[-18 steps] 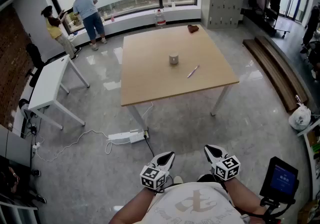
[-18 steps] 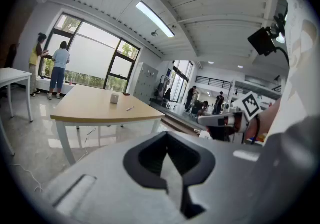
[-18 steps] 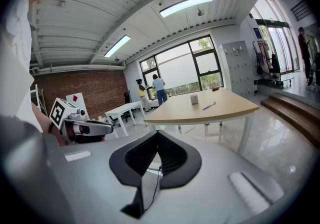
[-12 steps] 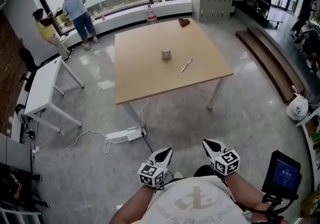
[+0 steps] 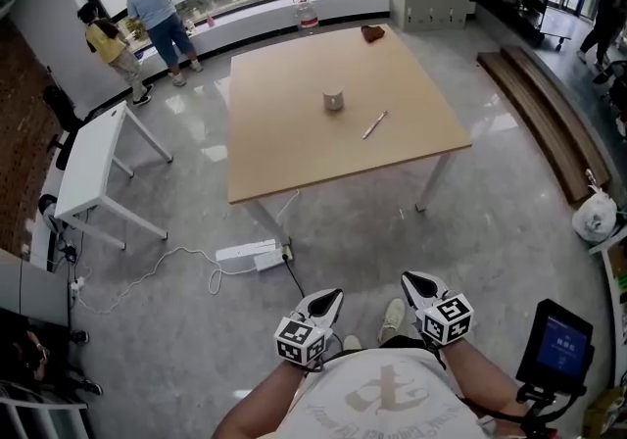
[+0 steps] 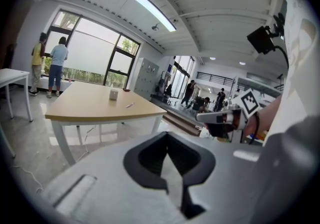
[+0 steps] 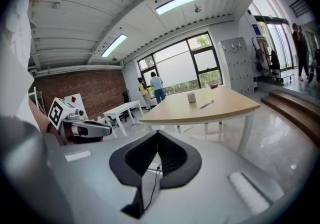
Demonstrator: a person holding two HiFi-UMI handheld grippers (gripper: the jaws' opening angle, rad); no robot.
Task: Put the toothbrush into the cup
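The wooden surface (image 5: 284, 143) that carries the cup stands well ahead of you across the floor. You hold both grippers low against your body, far short of the cup. Judged from that, the task has not begun. Nothing is picked up, so the approach, the grasp, the carry and the drop into the cup are all left to do.

Your left gripper (image 5: 329, 301) has its jaws brought together at the tips, with nothing between them. Your right gripper (image 5: 415, 283) is pinched closed in the same way and is just as empty. Both are on your side of the cup and well apart from it. The left one is roughly in line with the cup and the right one is off to the cup's right. You will have to spread one pair of jaws before any grasp, and the right looks the handier side.

The cup (image 5: 334, 100) is small and pale and stands upright near the middle of the surface. It is too small here to tell whether anything lies inside.

The toothbrush (image 5: 374, 124) is not in the cup. It lies flat and slanted on the surface, near the cup's right and a little closer to you, clear of its wall. You cannot tell from here which end carries the bristles.
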